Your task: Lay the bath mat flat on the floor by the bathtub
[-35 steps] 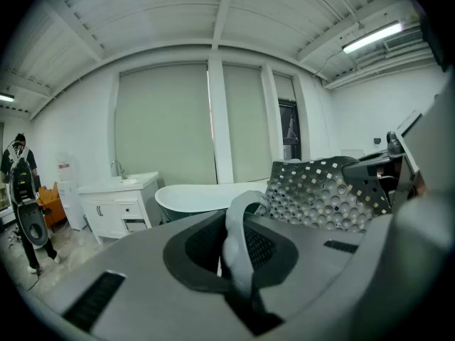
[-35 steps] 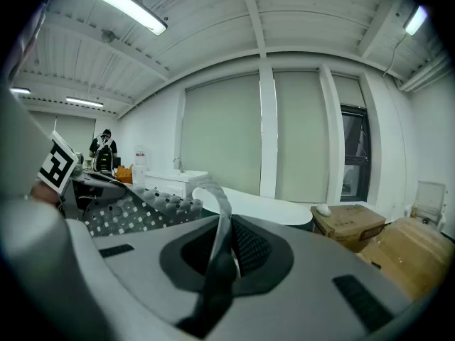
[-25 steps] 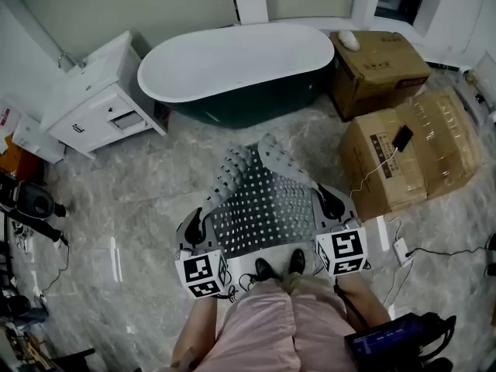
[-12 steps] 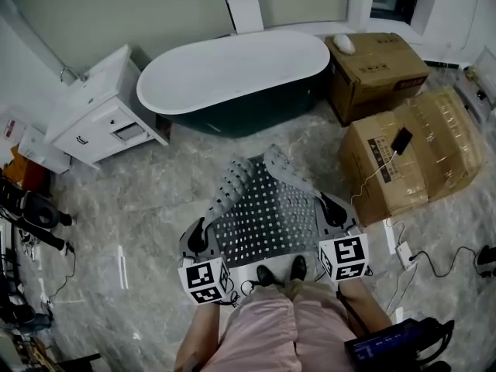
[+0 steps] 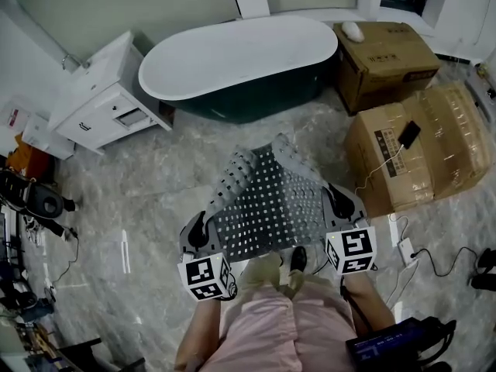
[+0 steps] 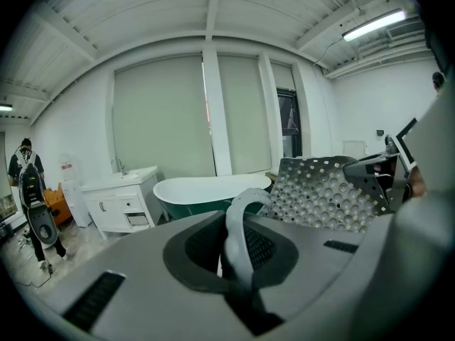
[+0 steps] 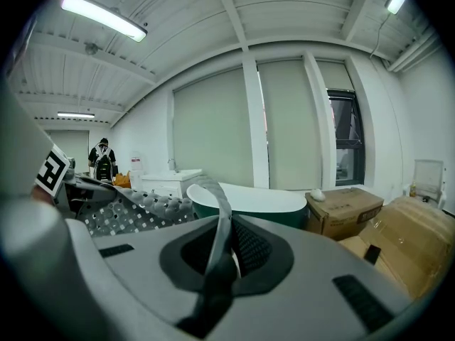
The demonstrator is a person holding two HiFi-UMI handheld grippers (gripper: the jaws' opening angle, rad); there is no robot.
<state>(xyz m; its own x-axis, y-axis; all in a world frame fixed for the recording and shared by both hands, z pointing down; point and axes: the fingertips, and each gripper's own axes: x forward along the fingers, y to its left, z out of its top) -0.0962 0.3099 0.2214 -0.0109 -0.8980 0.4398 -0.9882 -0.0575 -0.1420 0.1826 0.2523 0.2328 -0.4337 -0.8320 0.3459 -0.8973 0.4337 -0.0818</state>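
- The left gripper (image 5: 198, 232) has its jaws closed on the near left edge of the bath mat (image 5: 267, 204). In the left gripper view, a fold of grey mat stands pinched between them.
- The right gripper (image 5: 341, 204) is clamped on the mat's near right edge (a thin strip of mat runs up between its jaws in the right gripper view).
- The mat is stretched between the two grippers over the marble floor (image 5: 132, 200), with its holes and suction cups showing. Its far end curls over in two rolled lobes.
- The mat is just in front of the person's legs (image 5: 271, 324) and well apart from the bathtub (image 5: 240, 56) beyond it.
- A white vanity (image 5: 105, 99) stands left of the tub, and cardboard boxes (image 5: 403, 146) stand to its right.
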